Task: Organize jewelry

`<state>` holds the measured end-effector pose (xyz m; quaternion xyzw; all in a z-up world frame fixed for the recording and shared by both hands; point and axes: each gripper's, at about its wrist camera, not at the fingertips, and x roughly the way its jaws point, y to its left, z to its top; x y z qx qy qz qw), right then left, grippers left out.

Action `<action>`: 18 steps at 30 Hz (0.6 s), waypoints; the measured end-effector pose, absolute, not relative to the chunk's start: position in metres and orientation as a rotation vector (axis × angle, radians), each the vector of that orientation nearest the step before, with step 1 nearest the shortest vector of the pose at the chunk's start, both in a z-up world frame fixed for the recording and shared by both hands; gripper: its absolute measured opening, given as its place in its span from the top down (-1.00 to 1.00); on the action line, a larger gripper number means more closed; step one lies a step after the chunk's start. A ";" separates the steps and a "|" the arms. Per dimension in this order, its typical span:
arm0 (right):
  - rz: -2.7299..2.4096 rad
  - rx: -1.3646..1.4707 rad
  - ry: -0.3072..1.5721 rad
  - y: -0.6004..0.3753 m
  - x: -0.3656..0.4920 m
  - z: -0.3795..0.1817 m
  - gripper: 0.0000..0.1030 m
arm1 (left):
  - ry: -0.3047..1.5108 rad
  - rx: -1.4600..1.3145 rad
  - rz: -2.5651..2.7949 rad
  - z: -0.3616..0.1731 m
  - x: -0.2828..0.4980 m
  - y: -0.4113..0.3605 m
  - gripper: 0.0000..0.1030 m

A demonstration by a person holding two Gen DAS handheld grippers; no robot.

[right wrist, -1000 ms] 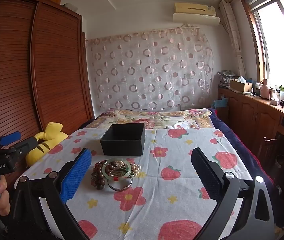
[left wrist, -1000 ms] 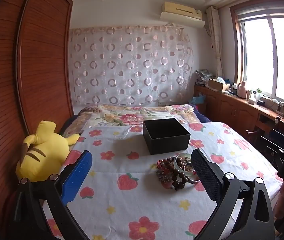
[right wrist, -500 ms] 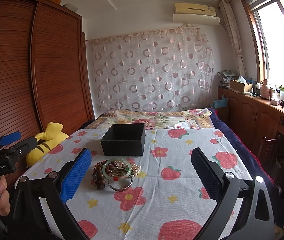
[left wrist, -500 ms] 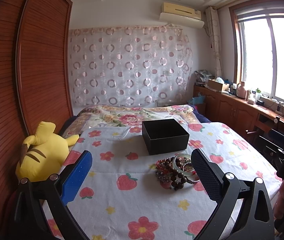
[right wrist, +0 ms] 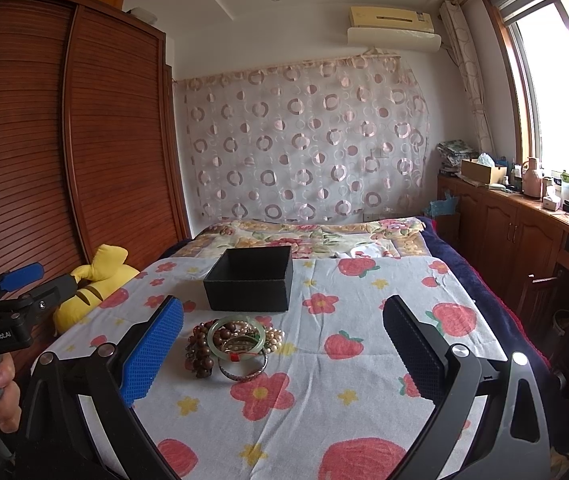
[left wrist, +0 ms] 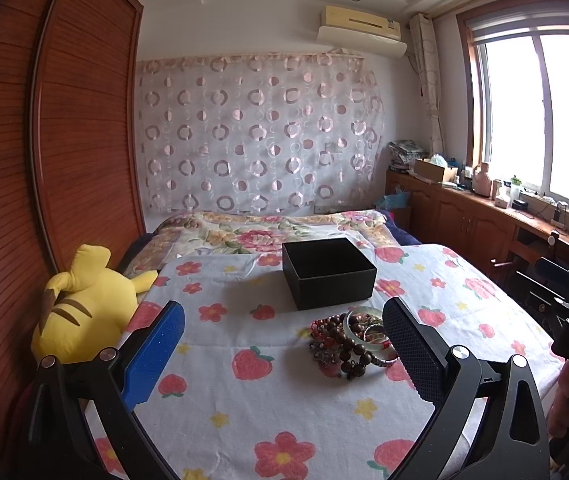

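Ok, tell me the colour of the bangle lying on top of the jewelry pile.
Pale jade green bangle, resting on the beaded bracelets; clearest in the right wrist view.

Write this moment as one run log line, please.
left gripper: open, empty | right gripper: open, empty | jewelry pile: on cloth, before black box | box: empty

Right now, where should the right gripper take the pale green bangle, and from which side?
Grip the pale green bangle on its near rim from above, one finger inside the ring. It lies nearly flat atop the bead pile, so its rim is exposed.
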<state>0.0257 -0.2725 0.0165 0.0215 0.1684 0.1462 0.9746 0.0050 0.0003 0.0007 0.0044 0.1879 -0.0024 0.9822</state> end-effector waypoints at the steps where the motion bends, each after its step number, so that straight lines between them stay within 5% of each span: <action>1: 0.295 0.043 0.340 -0.273 0.025 0.017 -0.96 | 0.378 0.008 -0.005 0.001 0.006 0.001 -0.86; 18: 0.295 0.043 0.341 -0.271 0.026 0.016 -0.96 | 0.371 0.009 -0.005 0.007 0.000 -0.010 -0.86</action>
